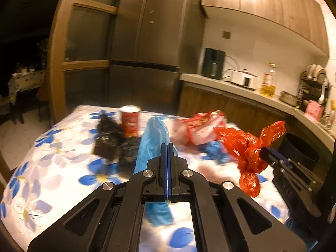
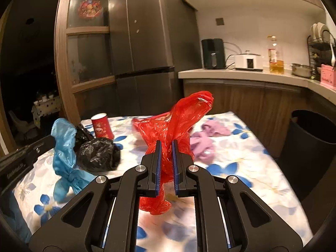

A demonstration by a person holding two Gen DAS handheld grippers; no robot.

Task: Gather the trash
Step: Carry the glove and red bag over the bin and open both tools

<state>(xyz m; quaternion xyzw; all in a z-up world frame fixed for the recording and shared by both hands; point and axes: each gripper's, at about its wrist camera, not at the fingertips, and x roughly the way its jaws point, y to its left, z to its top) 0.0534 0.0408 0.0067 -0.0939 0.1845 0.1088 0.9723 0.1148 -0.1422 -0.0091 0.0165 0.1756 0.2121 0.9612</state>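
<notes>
My left gripper (image 1: 167, 147) is shut on a blue plastic bag (image 1: 152, 138), which hangs lifted above the flowered tablecloth (image 1: 52, 168). My right gripper (image 2: 166, 147) is shut on a knotted red plastic bag (image 2: 180, 115), and its pads press the bunched film. The left wrist view shows the right gripper (image 1: 262, 152) at the right with the red plastic bag (image 1: 245, 147) in the air. The right wrist view shows the left gripper (image 2: 52, 140) at the left with the blue plastic bag (image 2: 63, 147) dangling.
On the table lie a black bag (image 2: 98, 155), a red paper cup (image 2: 101, 128), a pink bag (image 2: 201, 138), dark wrappers (image 1: 107, 140) and a red-white snack packet (image 1: 201, 128). A black bin (image 2: 313, 138) stands right of the table, below the kitchen counter (image 2: 231, 73).
</notes>
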